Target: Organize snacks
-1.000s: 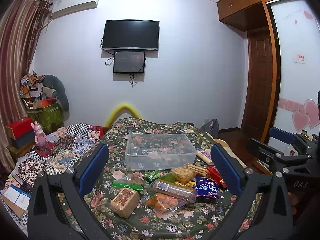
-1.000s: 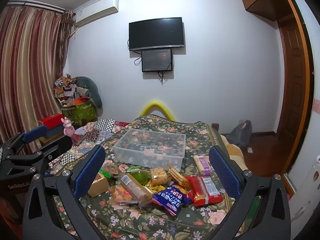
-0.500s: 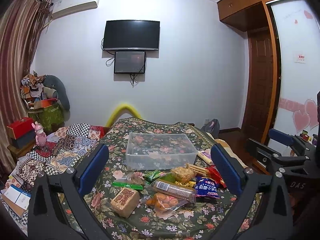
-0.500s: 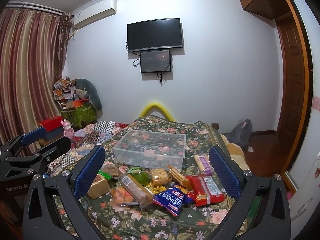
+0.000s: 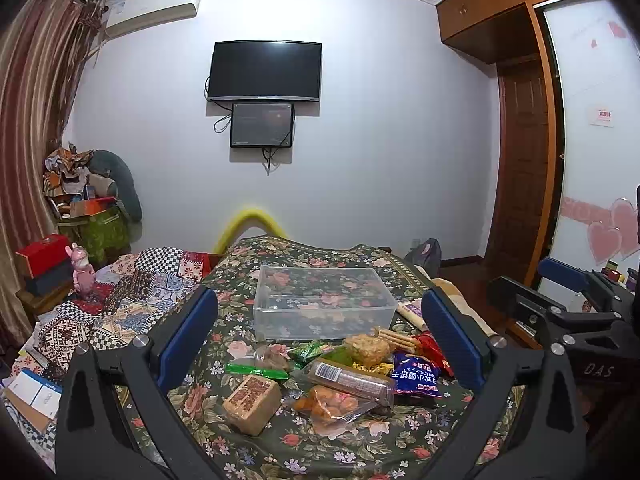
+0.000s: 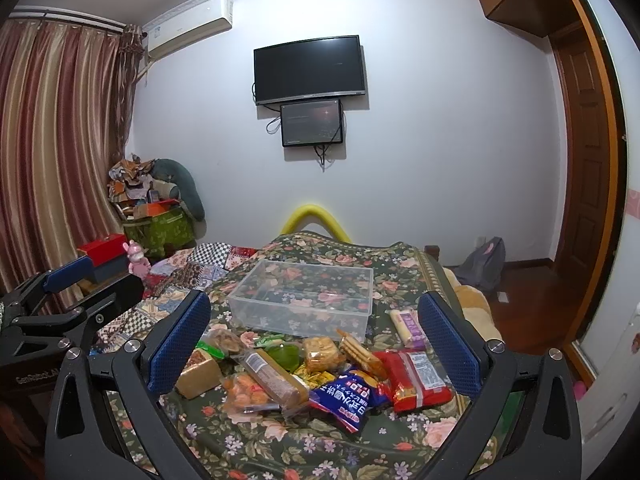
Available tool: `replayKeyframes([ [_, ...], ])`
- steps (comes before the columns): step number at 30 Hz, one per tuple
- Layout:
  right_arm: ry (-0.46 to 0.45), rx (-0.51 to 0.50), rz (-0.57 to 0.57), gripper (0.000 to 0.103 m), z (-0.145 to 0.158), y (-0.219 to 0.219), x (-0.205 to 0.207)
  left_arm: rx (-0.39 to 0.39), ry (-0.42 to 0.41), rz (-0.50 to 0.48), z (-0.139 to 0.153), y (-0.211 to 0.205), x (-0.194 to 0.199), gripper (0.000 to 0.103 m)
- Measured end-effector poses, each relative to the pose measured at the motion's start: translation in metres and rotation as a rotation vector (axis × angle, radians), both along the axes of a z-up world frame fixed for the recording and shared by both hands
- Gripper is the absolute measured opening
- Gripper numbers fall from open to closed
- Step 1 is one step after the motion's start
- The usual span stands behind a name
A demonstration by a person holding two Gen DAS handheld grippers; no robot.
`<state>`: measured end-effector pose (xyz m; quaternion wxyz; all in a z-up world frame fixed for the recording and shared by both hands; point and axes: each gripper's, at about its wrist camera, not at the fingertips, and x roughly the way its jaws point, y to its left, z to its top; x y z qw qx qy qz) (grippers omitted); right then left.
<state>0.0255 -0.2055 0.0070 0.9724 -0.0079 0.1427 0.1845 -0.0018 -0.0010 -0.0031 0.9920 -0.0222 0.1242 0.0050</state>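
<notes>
A black flat-screen television (image 5: 266,71) hangs on the white wall above a smaller dark monitor (image 5: 262,125); a white air conditioner (image 6: 188,34) sits near striped red-gold curtains (image 6: 56,152); a pink figurine (image 5: 83,267), possibly a rabbit, stands beside a patchwork quilt (image 5: 132,292).

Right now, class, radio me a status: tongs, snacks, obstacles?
Left tongs open, right tongs open, both empty. Clear plastic bin empty; snack packets heaped before it. Nothing blocking.

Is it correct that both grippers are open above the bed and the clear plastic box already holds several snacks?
Not quite. The clear plastic box is empty, as the right wrist view shows; the snacks lie in front of it on the bedspread. Both the left gripper and right gripper are open.
</notes>
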Motion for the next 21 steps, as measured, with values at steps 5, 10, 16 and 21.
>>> replayKeyframes([
  [5,0.006,0.005,0.003,0.103,-0.0006,0.0009,-0.0001,-0.007,0.003,-0.003,-0.0003,0.0011,0.0002,0.103],
  [10,0.006,0.007,0.001,0.103,-0.0008,0.0009,-0.0003,-0.008,0.003,-0.003,-0.0005,0.0007,0.0004,0.103],
  [16,0.011,0.009,0.0,0.103,-0.0004,0.0006,0.0004,-0.005,0.004,-0.001,-0.0003,0.0011,0.0008,0.103],
  [21,0.009,0.007,-0.005,0.103,-0.0003,0.0008,0.0006,0.0,0.004,0.0,-0.0002,0.0002,0.002,0.103],
])
